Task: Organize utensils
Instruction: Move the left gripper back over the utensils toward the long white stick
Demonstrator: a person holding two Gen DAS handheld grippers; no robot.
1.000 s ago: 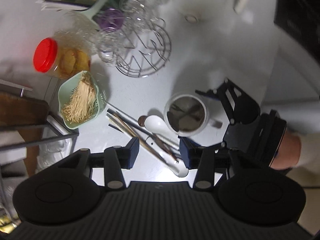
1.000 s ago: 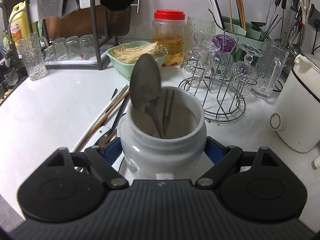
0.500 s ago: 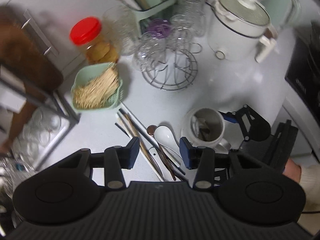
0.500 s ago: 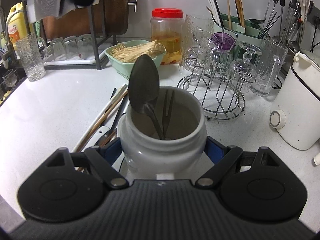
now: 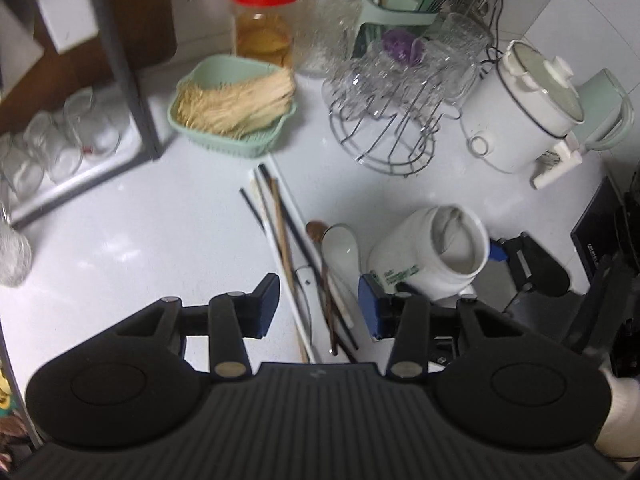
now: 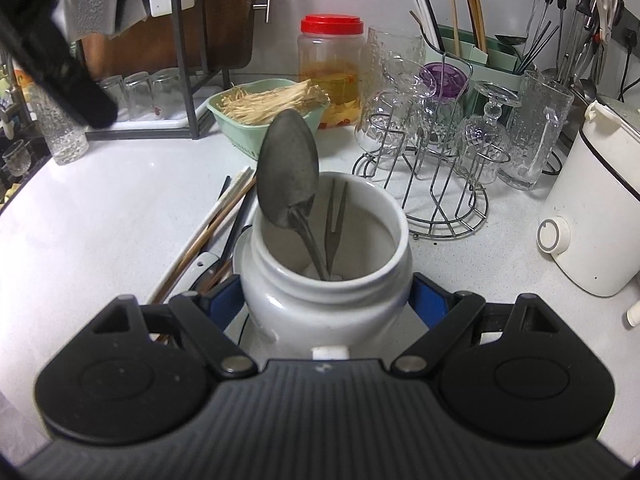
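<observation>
- right gripper clamps the white jar by its body, pads on both sides; jar stands near the worktop's front edge
- jar already has a metal spoon and a small two-prong fork standing in it
- left gripper has its jaws parted with nothing in them, pointing steeply down over the loose pile just left of the jar
- pile on the worktop: mixed chopsticks in white, dark and brown, a white ceramic spoon, a brown wooden spoon partly under it; the sticks run from mid-worktop toward the front edge
- step in hand, my read: pick the next utensil from the pile and drop it into the jar
- to do it well: bracket one piece only, ceramic spoon handle looks the easiest; thin crossed sticks could drag neighbours along
- keep the jar steady, mouth clear, spoon bowl leans over the rim's left side
- back edge: green basket of pale strands, red-lid jar, wire rack of glasses, green utensil caddy
- right end: white cooker; left end: dish rack with upturned glasses
- white glossy top, tiled wall behind, left view slightly blurred
</observation>
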